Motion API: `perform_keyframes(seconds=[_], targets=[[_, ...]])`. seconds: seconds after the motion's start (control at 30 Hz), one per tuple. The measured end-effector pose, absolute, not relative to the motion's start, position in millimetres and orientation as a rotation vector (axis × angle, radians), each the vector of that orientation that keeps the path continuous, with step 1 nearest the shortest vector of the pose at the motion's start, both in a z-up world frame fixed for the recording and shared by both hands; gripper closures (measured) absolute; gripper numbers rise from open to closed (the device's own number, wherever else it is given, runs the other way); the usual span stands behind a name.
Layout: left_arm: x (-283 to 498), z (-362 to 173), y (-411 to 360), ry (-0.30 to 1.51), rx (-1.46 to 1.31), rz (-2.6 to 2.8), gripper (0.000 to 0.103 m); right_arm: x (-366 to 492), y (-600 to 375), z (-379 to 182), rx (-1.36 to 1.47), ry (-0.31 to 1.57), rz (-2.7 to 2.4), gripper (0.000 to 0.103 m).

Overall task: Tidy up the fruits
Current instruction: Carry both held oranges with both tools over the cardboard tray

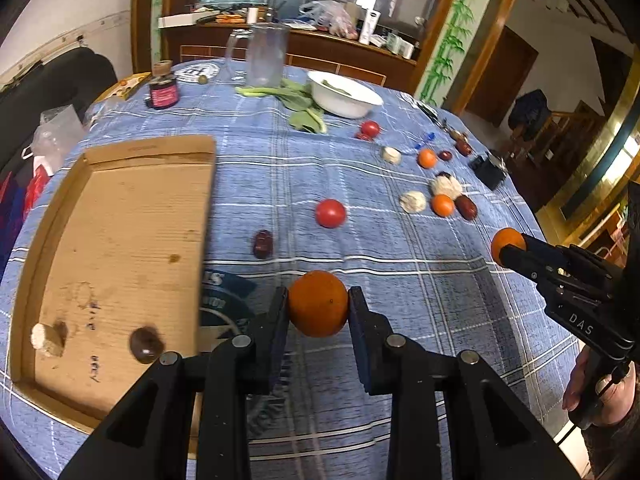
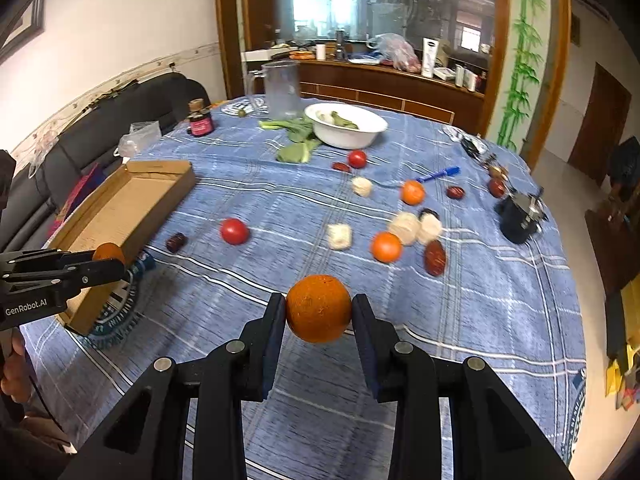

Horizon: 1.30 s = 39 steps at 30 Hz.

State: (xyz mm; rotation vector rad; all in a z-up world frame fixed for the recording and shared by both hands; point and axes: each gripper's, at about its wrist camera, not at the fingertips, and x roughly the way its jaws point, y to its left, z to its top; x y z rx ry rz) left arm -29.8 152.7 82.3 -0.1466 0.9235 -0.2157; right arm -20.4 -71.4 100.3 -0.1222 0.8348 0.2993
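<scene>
A round tabletop (image 2: 500,320) takes up most of both views, covered in a soft blue cloth with white plaid lines that lies in slight wrinkles. At its left side sits a shallow rectangular cardboard tray (image 1: 120,220), matte brown, stained and scuffed, with low folded walls; a pale lumpy garlic piece (image 1: 46,338) and a dark glossy date (image 1: 146,344) lie on its floor near the close end. Toward the far edge stand a smooth white bowl (image 2: 348,130) with leafy greens (image 2: 298,140) beside it, and a clear plastic pitcher (image 2: 282,88).

Loose on the cloth between tray and far-right edge lie the smaller things: a shiny red tomato (image 1: 330,213), two small oranges (image 2: 386,247), knobbly white garlic bulbs (image 2: 406,227), and wrinkled dark red dates (image 2: 435,258).

The left gripper (image 1: 318,306) is clamped on an orange (image 1: 318,303), round with a finely dimpled skin, its flat dark pads pressing on both sides; the fruit hangs above the cloth just right of the tray's near corner. The right gripper (image 2: 319,310) grips a second orange (image 2: 319,308), rougher and pitted, in the same way, held clear of the cloth nearer than the scattered fruit. The two grippers are well apart.
</scene>
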Motion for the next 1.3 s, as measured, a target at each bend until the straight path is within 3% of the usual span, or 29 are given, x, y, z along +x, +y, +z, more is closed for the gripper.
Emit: perform_keyframes(seconds=[0.83, 1.3], targets=[[-26, 83, 304, 0.885, -0.254, 0.064, 0.075, 35, 105, 118, -0.221, 0.785, 0.613, 0.066], [-6, 61, 363, 0.919, -0.267, 0.180, 0.075, 58, 195, 70, -0.263, 0.868, 0.728, 0.066]])
